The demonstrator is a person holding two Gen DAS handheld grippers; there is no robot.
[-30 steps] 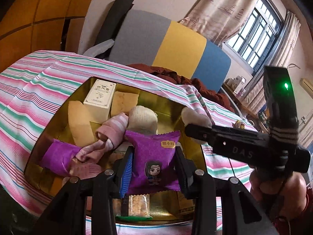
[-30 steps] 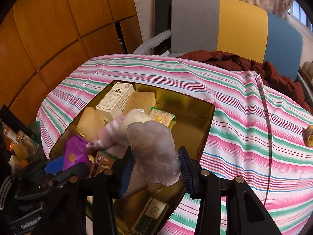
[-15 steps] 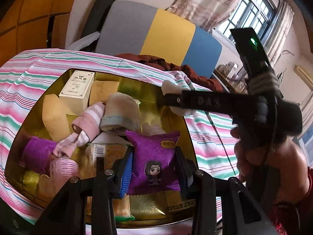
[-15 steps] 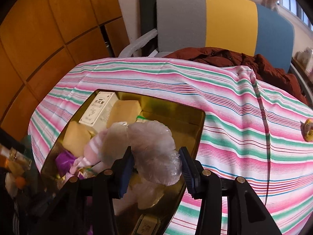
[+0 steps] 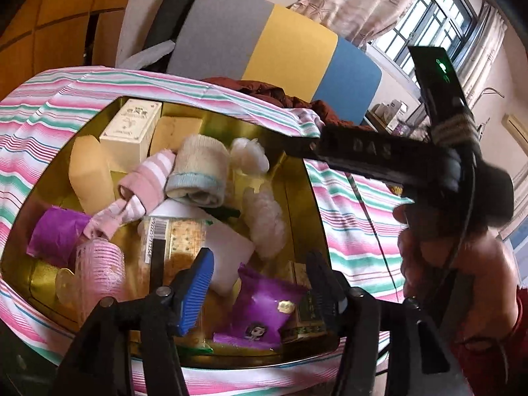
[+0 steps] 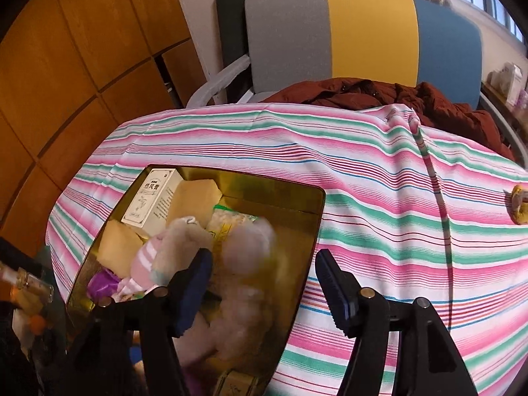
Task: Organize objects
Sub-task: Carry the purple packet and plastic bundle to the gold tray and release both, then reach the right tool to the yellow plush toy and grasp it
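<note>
A gold tin on the striped cloth holds several items. My left gripper is open above its near end; the purple snack packet lies loose in the tin below it. My right gripper is open over the tin's right side; a whitish plastic-wrapped bundle, blurred, is below it in the tin. It also shows in the left wrist view. Rolled socks, a white box, a cracker pack and a pink hair roller lie inside.
The right gripper body and the hand holding it cross the left wrist view. A chair with a dark red jacket stands behind the table. A small yellow object lies at the cloth's right edge. Wood panels are at left.
Both grippers have opened. The purple packet left the left gripper and lies in the tin. The plastic-wrapped bundle left the right gripper and dropped into the tin.
</note>
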